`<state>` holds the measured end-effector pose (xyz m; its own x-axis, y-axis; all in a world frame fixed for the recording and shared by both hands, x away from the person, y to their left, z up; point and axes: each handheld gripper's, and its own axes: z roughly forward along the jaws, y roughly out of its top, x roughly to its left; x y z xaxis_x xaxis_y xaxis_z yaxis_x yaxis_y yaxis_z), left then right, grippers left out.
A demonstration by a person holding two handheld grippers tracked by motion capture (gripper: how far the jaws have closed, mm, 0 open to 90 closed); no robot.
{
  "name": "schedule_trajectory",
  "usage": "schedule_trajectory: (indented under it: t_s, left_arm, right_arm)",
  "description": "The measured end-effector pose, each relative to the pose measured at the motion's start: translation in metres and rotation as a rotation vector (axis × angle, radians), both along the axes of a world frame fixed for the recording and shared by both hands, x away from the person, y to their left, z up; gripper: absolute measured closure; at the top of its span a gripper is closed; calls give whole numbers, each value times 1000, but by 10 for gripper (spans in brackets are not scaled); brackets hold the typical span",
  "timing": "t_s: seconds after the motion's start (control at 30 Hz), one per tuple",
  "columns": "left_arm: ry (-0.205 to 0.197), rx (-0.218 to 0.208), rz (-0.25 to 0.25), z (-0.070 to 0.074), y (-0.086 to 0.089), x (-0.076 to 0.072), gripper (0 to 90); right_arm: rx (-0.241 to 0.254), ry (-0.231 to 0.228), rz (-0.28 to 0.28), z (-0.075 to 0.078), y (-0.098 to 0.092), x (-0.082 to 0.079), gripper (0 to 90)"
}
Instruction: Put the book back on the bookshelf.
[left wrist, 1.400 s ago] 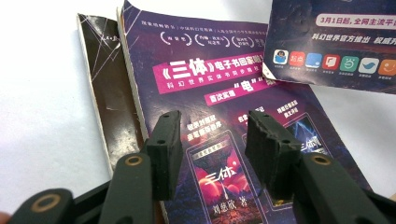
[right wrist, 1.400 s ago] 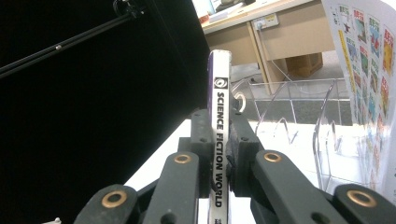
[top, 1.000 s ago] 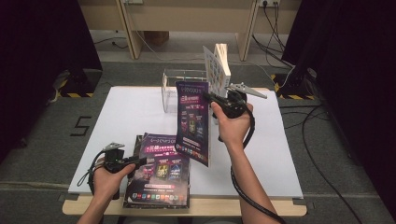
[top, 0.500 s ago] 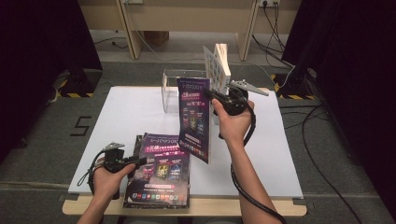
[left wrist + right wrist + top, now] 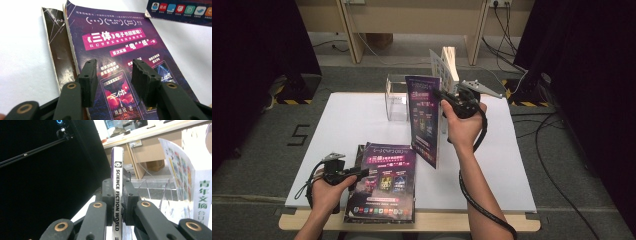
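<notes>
Right tongs [image 5: 446, 101] are clamped on the magazine's [image 5: 423, 120] spine, holding it upright, long axis vertical, just in front of the clear holder [image 5: 396, 97]. Left tongs [image 5: 113, 75] sit released over the stack [image 5: 384, 182], so the right hand's nearer.

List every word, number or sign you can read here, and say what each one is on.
"SCIENCE FICTION WORLD": spine of the held magazine, clamped in the right tongs.
"三体" and "电" "纸": cover of the top magazine on the stack; smaller print there is too blurred.
"5": floor mark left of the table.
Large green characters: white book in the stand, too cut off to read.
</notes>
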<state>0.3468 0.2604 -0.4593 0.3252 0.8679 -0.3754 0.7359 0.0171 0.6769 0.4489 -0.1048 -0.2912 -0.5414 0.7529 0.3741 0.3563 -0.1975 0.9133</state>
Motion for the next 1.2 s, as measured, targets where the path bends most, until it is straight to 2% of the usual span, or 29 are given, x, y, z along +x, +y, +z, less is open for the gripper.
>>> schedule_trajectory:
  t_s: [0.2,0.6,1.2]
  left_arm:
    - [1,-7,2,-1,0,0,549]
    - [4,-2,1,-1,1,1,549]
    - [1,-10,11,-2,4,2,549]
  right_arm:
    - [-19,-18,-18,3,3,4,833]
    - [-17,-24,-37,4,6,11,833]
    - [-41,-75,-81,10,21,29,833]
